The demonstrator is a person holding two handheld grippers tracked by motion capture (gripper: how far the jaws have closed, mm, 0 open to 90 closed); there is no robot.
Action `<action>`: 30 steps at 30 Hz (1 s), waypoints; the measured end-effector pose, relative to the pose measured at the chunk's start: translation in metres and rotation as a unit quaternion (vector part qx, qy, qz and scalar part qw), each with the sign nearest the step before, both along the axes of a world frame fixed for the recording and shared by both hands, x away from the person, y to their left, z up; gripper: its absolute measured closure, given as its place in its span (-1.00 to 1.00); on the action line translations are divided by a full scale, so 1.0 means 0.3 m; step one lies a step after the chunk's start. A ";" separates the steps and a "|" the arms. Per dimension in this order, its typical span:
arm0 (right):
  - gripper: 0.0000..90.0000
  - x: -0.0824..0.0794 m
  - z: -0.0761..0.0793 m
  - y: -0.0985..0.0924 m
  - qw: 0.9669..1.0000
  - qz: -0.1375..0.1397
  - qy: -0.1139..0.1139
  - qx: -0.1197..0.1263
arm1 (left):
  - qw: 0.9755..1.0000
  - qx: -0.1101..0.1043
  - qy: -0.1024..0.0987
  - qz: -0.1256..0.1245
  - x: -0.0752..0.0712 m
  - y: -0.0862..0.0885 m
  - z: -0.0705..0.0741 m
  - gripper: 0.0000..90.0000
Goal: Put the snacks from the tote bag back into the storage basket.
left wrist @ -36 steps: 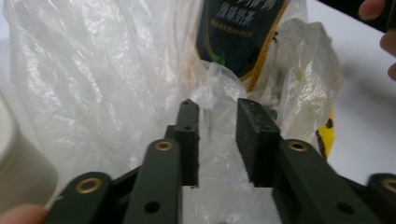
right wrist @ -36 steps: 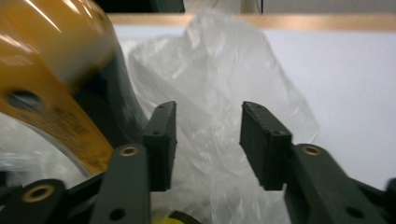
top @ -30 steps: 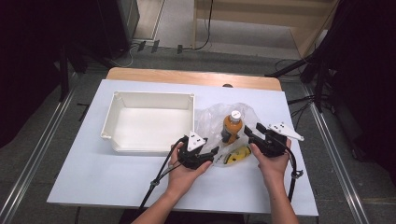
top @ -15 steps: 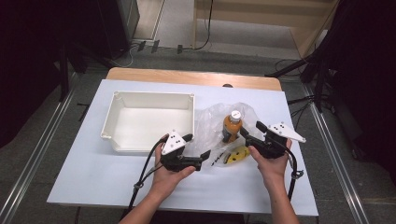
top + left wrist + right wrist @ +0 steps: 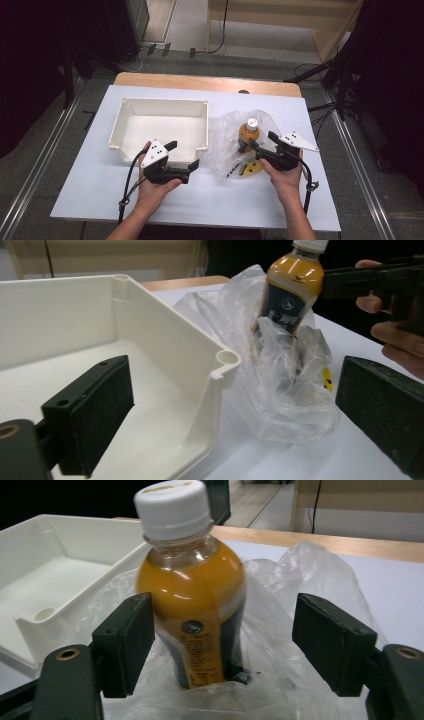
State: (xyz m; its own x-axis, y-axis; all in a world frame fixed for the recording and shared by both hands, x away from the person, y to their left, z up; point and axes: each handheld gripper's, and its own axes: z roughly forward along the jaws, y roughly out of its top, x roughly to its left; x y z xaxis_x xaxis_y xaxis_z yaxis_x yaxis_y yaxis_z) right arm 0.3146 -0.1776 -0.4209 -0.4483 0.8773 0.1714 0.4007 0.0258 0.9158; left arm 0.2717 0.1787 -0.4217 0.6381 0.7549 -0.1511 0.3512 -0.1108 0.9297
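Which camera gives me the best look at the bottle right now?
The right gripper view: the bottle stands close up between the open jaws, cap and label clear. The left gripper view shows it farther off, cap cropped, base inside the bag. The high view shows it small, from above.

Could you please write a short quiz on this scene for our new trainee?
1. True or false: the bottle stands upright in the bag.
2. Which gripper has the bottle between its jaws: A left, B right?
3. Fill in: the tray holds ____.

Key: 1 true. 2 B; its pads stand clear of the bottle, having just opened. 3 nothing.
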 end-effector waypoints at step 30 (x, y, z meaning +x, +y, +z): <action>-0.47 0.066 -0.029 0.116 1.000 -0.024 0.007 -0.012 | 0.998 0.016 -0.027 0.063 -0.054 0.250 0.033 -0.98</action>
